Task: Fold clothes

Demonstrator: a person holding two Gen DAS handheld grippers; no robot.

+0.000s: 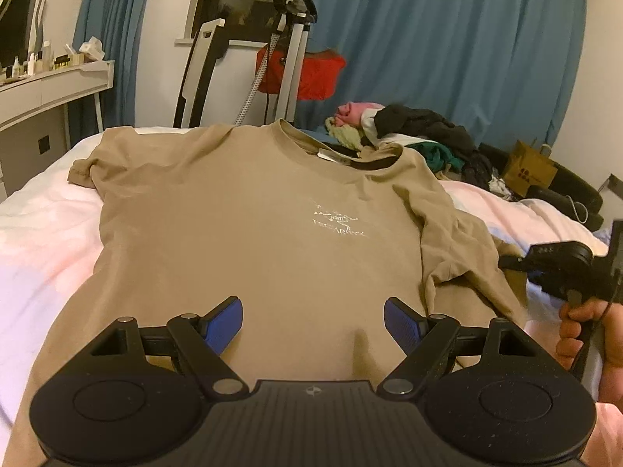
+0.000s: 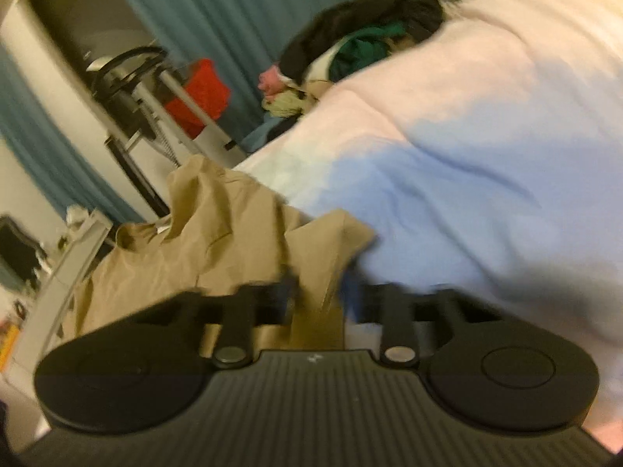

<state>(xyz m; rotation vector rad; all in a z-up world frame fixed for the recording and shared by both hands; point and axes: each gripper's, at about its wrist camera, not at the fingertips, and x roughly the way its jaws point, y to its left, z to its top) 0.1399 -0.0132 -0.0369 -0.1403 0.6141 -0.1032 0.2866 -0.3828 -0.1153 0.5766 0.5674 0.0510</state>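
A tan T-shirt (image 1: 249, 210) with a small white chest print lies face up on the bed, collar at the far end. Its right sleeve is folded inward and rumpled. My left gripper (image 1: 313, 321) hovers open over the lower middle of the shirt, with nothing between its blue pads (image 1: 224, 325). My right gripper (image 1: 506, 261), held by a hand (image 1: 580, 330), reaches the shirt's right edge. In the blurred, tilted right wrist view, the right gripper (image 2: 327, 295) has its fingers drawn in on a bunched fold of the T-shirt (image 2: 218, 241).
The bed (image 1: 46, 241) has a white-pink sheet. A pile of mixed clothes (image 1: 428, 132) sits at its far right, with a brown paper bag (image 1: 529, 167) beyond. A white dressing table (image 1: 50, 85), a garment steamer stand (image 1: 288, 39) and blue curtains (image 1: 447, 39) stand behind.
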